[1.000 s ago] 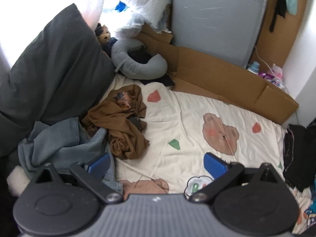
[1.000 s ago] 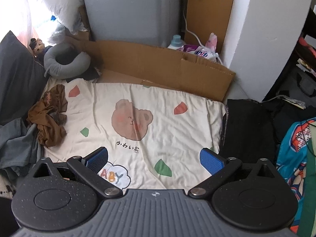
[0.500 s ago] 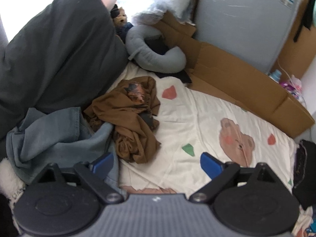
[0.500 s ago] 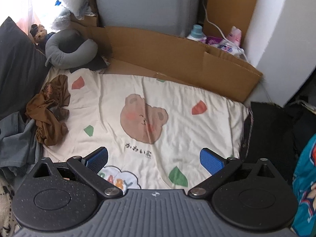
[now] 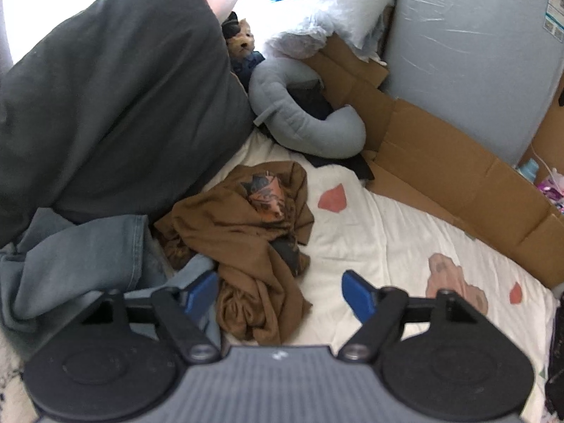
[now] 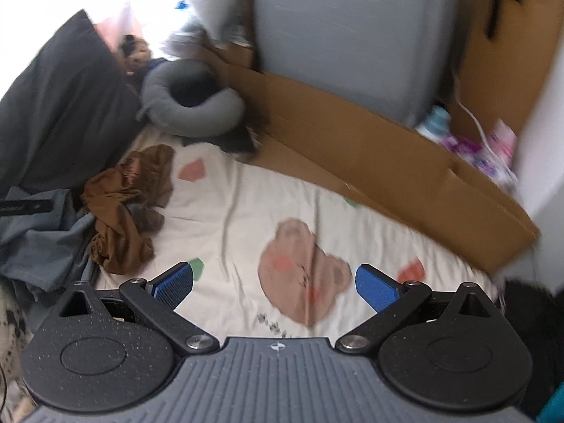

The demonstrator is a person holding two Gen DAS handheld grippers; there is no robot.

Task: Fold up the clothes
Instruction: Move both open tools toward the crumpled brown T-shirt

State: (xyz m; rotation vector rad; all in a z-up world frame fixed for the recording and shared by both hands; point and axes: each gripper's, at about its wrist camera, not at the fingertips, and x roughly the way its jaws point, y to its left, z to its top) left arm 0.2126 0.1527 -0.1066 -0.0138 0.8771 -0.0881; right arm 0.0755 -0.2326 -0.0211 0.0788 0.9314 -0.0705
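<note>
Both tongs, left point(image 5: 280, 290) and right point(image 6: 275, 282), are held spread above a crumpled brown cotton shirt point(image 5: 253, 232) on the bear-print bed sheet point(image 6: 246, 204).

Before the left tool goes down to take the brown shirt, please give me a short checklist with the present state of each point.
1. Left tool open: ok.
2. Right tool open and empty: ok.
3. Brown shirt between the left tool's fingers: ok, it lies just ahead.
4. Shirt free of the blue jeans: cannot tell, their edges meet.
5. Bare bedsheet for folding: ok.
</note>
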